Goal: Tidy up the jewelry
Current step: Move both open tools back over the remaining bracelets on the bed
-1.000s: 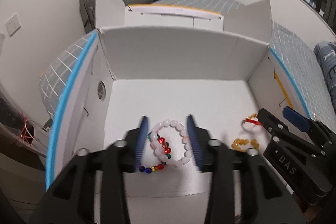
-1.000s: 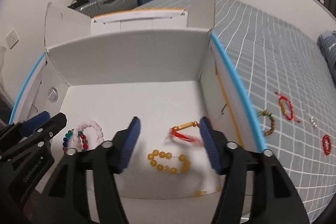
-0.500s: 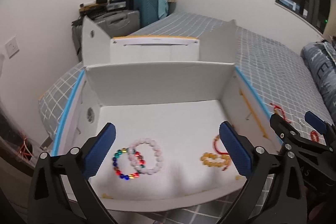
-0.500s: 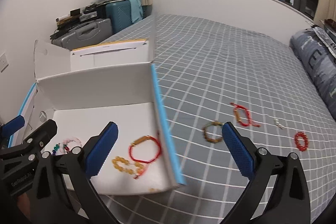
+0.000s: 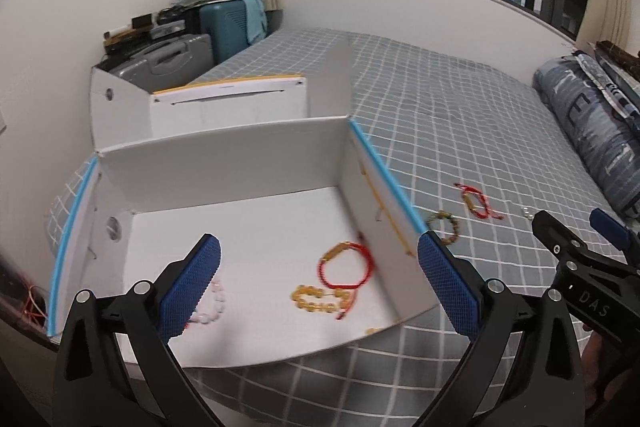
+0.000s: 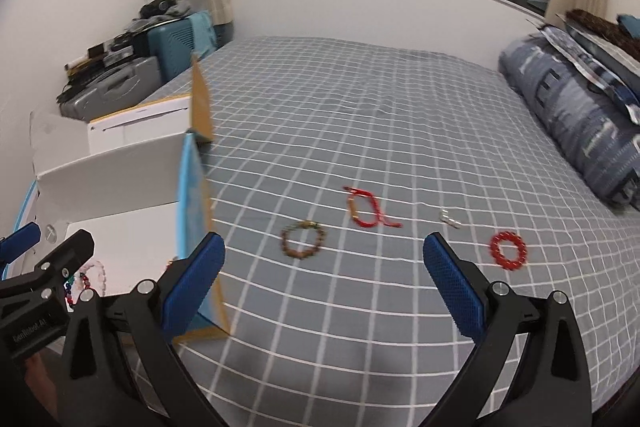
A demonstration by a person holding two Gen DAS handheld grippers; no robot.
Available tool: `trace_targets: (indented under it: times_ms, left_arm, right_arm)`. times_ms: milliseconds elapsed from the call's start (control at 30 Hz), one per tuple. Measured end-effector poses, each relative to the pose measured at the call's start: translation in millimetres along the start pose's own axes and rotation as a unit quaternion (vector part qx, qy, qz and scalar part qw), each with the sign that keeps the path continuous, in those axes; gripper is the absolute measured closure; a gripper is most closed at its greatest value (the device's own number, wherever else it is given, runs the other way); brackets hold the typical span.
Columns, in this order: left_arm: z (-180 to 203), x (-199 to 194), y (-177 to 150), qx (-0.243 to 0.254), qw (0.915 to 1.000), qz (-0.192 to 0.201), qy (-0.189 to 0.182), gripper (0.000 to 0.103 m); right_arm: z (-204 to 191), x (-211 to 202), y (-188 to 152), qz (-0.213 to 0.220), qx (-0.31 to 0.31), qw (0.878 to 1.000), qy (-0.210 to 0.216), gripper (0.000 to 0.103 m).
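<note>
Here the grey checked bed (image 6: 360, 131) carries a white box (image 5: 224, 155) holding 2 bracelets, red (image 5: 344, 267) and amber (image 5: 320, 301). Another 4 pieces lie on the cover (image 6: 507, 250). Left gripper (image 5: 318, 291) and right gripper (image 6: 324, 285) gape wide, holding nothing.

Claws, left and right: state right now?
Left claw: open, empty, jaws just opened wide over the white box.
Right claw: open, empty, jaws just opened, above the bedspread.
</note>
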State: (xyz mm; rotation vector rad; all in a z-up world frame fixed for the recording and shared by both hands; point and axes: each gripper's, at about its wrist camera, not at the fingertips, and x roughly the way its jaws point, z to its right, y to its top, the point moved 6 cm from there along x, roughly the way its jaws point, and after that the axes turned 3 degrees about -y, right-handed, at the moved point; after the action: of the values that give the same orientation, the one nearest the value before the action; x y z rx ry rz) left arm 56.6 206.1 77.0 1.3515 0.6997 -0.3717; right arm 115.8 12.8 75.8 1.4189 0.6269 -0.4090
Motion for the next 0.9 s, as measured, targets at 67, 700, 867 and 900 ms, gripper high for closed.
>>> trace_targets:
  times_ms: [67, 700, 867, 900]
  left_arm:
    - [11.3, -1.1, 0.2, 0.005, 1.0, 0.001, -0.007, 0.006]
    - [136.8, 35.4, 22.6, 0.051, 0.9947, -0.042, -0.079, 0.006]
    - [166.3, 59.5, 25.6, 0.057, 0.9914, -0.064, -0.099, 0.006]
    - [171.2, 65.1, 25.2, 0.062, 0.9909, -0.066, -0.099, 0.006]
  right_arm:
    - [12.8, -2.9, -2.2, -0.001, 0.005, 1.0, -0.006, 0.008]
    - [156.2, 16.6, -1.2, -0.035, 0.073, 0.994, -0.077, 0.008]
    - [186.5, 42.5, -4.9, -0.054, 0.08, 0.991, -0.088, 0.008]
    - [191.2, 48.2, -6.1, -0.058, 0.078, 0.991, -0.091, 0.008]
